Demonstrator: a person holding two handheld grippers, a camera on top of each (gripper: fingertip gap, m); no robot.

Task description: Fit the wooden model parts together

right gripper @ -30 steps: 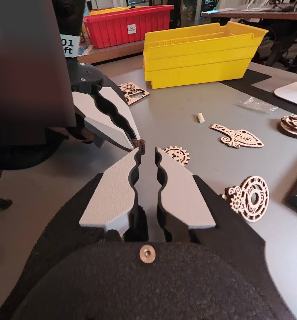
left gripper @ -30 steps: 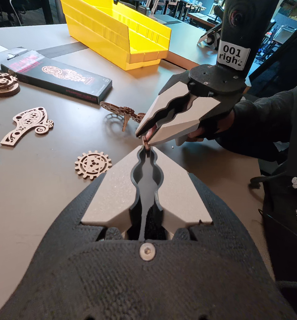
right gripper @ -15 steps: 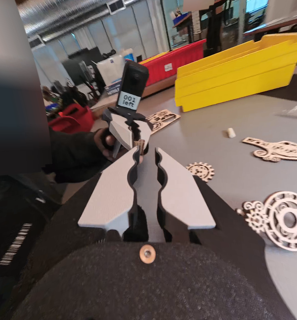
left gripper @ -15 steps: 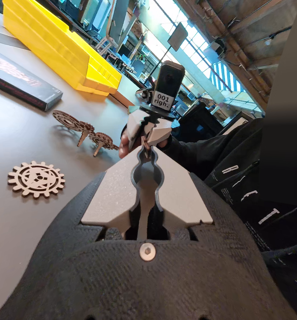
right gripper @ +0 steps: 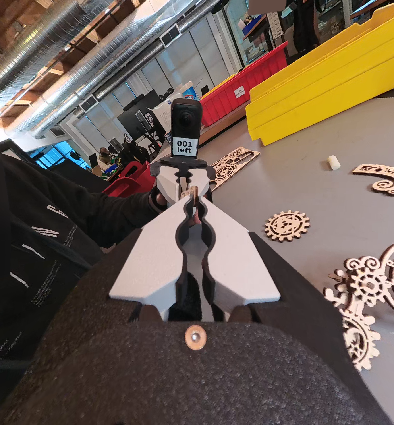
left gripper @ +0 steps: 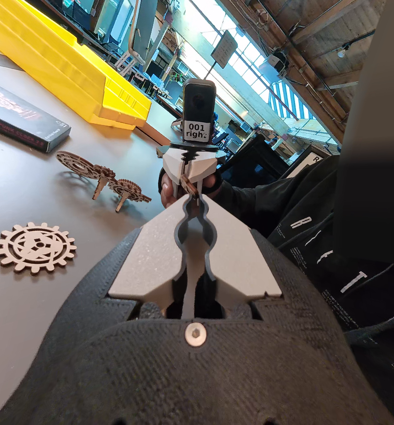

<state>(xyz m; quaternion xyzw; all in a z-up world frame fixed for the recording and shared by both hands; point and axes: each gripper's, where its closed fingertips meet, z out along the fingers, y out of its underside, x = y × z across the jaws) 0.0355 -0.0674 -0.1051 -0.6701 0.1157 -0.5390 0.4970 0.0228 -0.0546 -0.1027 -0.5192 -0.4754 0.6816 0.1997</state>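
Workshop hall behind, grey tabletop point(left gripper: 42, 200) below and now tilted away: both claws lifted off it since a second ago and turned tip to tip in the air.

Left claw point(left gripper: 193, 200) clamped on a small wooden part point(left gripper: 188, 187), as before. Right claw point(right gripper: 195, 202), gaping half a second ago, now pinched shut on that same spot. Part held between the two sets of tips, clear of the tabletop. Impossible to tell whether one piece or two pressed together. Probably the push-fit itself, or a handover just ahead of it.

Around, from the left in the left wrist view: black box point(left gripper: 19, 122), flat gear point(left gripper: 34, 247), yellow bin point(left gripper: 65, 69), standing gear assembly point(left gripper: 104, 177) on its little legs, near the claws but apart from them.

From the left in the right wrist view: dark sleeve point(right gripper: 99, 213), fretted sheet point(right gripper: 232, 161), red bin point(right gripper: 244, 92), white peg point(right gripper: 334, 162), scrolled plate point(right gripper: 387, 181), round geared dial point(right gripper: 375, 299) just beside the right claw's body.

Nothing between the tips but the part. Main hazard judged: slip or snap of so small a piece under two grips.
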